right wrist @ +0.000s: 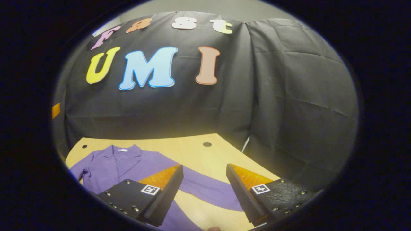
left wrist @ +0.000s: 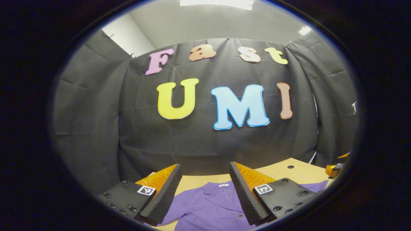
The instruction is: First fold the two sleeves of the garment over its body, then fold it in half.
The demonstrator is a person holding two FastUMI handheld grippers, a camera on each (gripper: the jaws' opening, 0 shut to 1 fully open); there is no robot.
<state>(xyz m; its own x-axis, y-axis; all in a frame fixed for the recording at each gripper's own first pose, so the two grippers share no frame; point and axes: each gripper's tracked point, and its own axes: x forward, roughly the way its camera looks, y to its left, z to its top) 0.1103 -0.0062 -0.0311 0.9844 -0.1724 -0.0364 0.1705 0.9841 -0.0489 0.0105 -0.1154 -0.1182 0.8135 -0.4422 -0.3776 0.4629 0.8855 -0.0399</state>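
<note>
A: Black cloth hangs as the back wall, creased in squares, with a pale ceiling and a light strip at 12 o'clock in the left gripper view. How many things on the table?

B: One shirt, purple, with a collar and a white neck label. One wooden table, light tan, with small dark round holes in the top: two counted in the right gripper view, one in the left gripper view.

A: Where does the shirt lie?

B: Flat on the table, collar toward the cloth wall. In the right gripper view it sits at 7 o'clock, and one long sleeve runs out across the bare wood toward 5 o'clock. The sleeve is spread, not folded over the body. In the left gripper view the collar and a button show at 6 o'clock.

A: Grippers?

B: Two. The left gripper has its fingers spread wide, nothing between them, the shirt collar seen through the gap. Whether it touches the fabric, I cannot tell. The right gripper is likewise spread wide and grips nothing; the sleeve passes across the gap behind it. An orange part shows at 3 o'clock in the left gripper view, too cut off to name.
</note>
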